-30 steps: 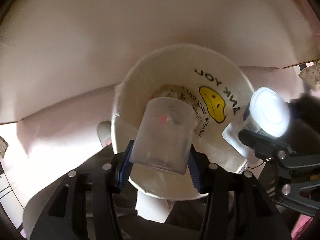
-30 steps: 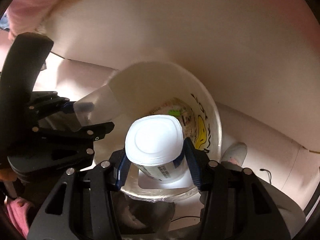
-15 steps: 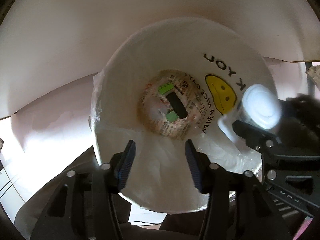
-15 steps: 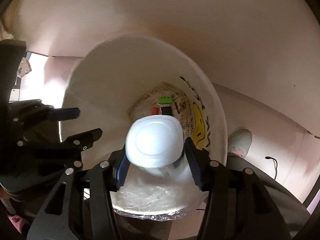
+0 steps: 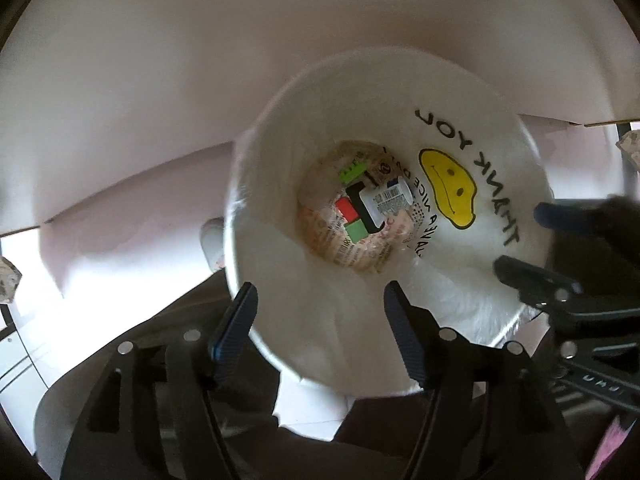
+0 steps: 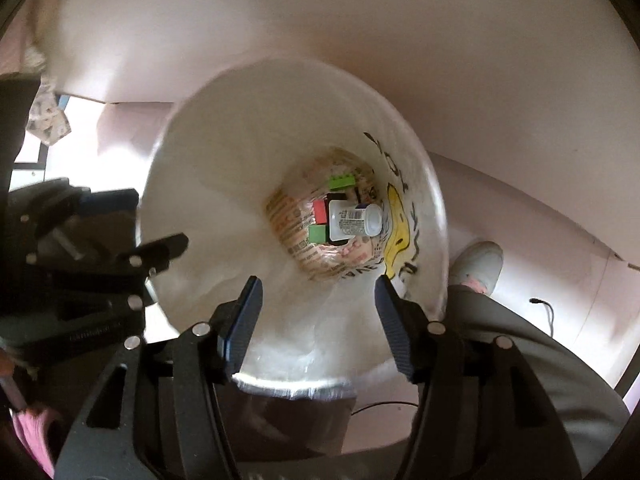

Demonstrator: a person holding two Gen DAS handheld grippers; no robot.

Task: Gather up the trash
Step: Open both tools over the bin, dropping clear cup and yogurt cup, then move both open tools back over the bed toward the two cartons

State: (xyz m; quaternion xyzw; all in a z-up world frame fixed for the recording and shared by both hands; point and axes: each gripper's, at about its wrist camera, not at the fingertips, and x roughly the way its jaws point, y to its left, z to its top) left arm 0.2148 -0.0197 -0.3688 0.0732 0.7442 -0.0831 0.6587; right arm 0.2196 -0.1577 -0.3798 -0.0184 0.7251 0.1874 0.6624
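A white bin (image 5: 280,160) lined with a bag printed with a yellow smiley (image 5: 448,188) fills both views from above. At its bottom a small white bottle (image 5: 386,200) (image 6: 354,218) lies on its side among red and green blocks (image 6: 320,210), a black piece and printed paper. My left gripper (image 5: 320,296) (image 6: 156,220) hangs over the near rim, its jaws opening with nothing between them. My right gripper (image 6: 318,284) (image 5: 520,240) hovers beside it over the bin (image 6: 224,140), its jaws opening too and empty. I cannot make out the clear cup.
A person's shoe (image 6: 480,264) and trouser leg (image 6: 520,340) stand just right of the bin. Crumpled paper (image 6: 48,116) (image 5: 8,284) lies on the floor to the sides. A thin cable (image 6: 544,308) runs along the floor. Pale boards rise behind the bin.
The left gripper let go of the clear cup first, then the right gripper released the white bottle, which now lies at the bin's bottom. Both pairs of jaws have widened.
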